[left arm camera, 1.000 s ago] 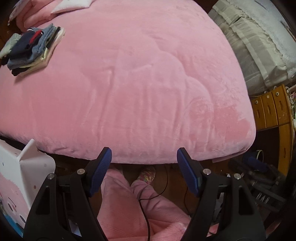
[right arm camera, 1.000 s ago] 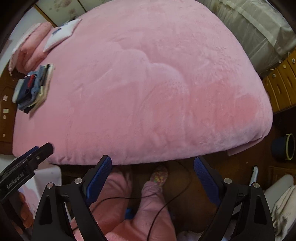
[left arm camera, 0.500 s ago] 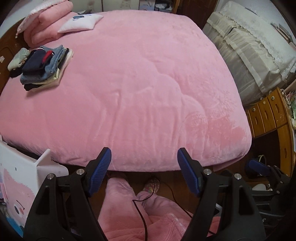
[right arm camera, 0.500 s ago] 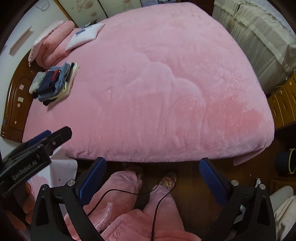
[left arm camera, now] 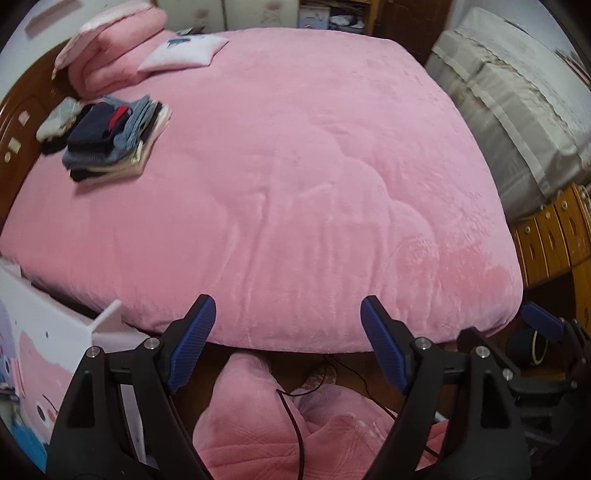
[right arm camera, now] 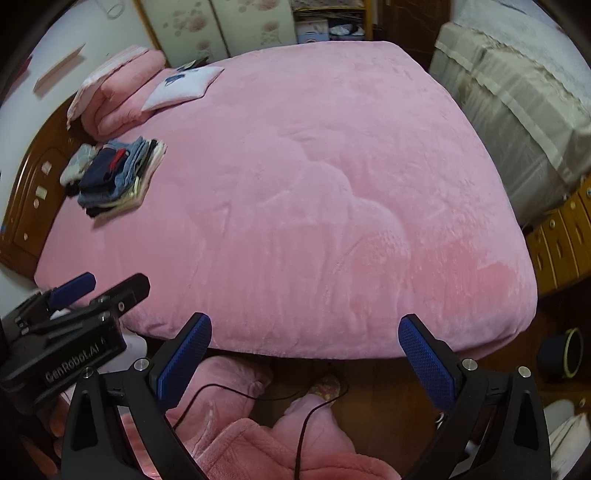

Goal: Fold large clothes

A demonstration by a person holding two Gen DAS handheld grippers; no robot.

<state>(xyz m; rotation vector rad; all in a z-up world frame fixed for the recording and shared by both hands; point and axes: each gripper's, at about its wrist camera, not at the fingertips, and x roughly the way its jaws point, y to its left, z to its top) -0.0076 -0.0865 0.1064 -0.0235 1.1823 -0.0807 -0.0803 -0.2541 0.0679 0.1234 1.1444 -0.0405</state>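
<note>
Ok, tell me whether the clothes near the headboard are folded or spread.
Folded: the clothes sit in a compact layered stack on the pink blanket.

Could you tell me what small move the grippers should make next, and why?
Probably reach toward the stack of folded clothes near the pillows: the left gripper and right gripper are both open and empty, and no unfolded garment lies on the pink blanket.

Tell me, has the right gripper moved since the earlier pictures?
Yes. The right gripper has risen and drawn back: the pink bed cover now looks smaller, and its far edge and the cupboards behind have come into view.
</note>
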